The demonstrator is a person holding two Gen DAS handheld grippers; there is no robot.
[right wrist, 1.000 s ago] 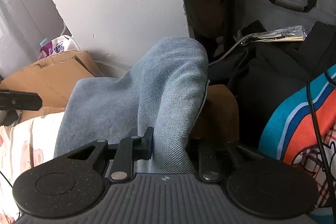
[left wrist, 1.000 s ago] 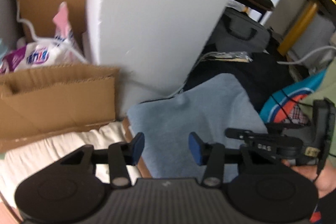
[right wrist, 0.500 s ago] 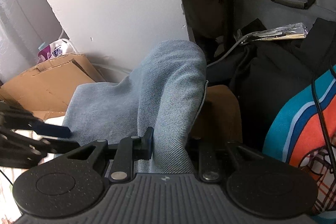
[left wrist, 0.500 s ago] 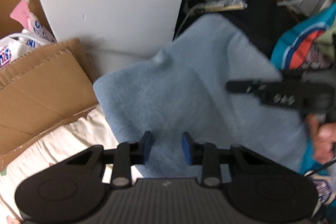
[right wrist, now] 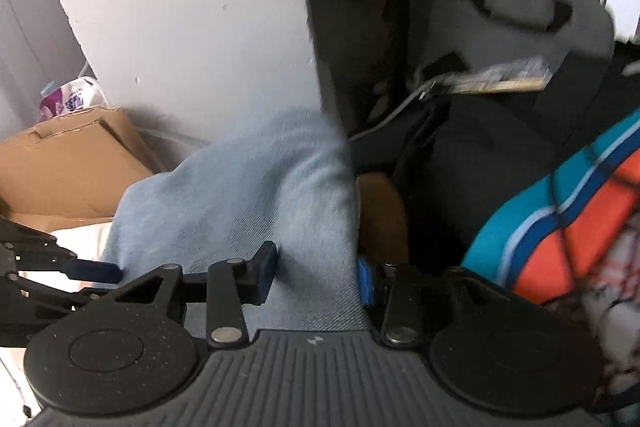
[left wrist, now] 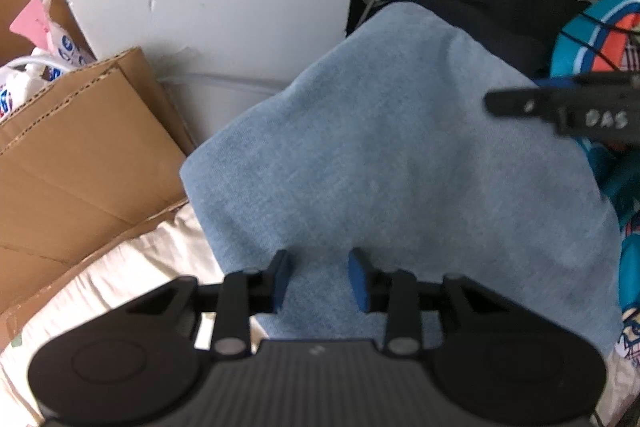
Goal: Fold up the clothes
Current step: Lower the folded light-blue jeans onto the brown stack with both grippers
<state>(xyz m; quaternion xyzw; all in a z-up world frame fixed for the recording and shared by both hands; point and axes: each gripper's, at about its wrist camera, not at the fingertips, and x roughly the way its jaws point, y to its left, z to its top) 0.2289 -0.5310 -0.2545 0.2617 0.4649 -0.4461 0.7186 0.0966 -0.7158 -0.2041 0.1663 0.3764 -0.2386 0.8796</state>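
The right gripper (right wrist: 316, 277) has just been opening, its blue pads now parted to either side of a ridge of light-blue denim garment (right wrist: 256, 187); whether the pad at 3 o'clock touches the cloth cannot be told. The denim runs from between the jaws up toward 12 o'clock, ending against a white wall panel (right wrist: 180, 19). At 9 o'clock the left gripper (right wrist: 96, 271) reaches in at the cloth's edge.

Seen from the left wrist, the left gripper (left wrist: 318, 281) stands partly open over the near edge of the denim garment (left wrist: 400, 155), its jaws having just widened slightly, the cloth under them rather than pinched. The garment spreads from 6 o'clock to 1 o'clock. A cardboard box (left wrist: 80, 155) sits at 9 o'clock, cream bedding (left wrist: 132, 279) at 8 o'clock, and a teal-and-orange printed fabric (left wrist: 580, 39) at 2 o'clock, with a dark bag (left wrist: 500, 7) beside it.
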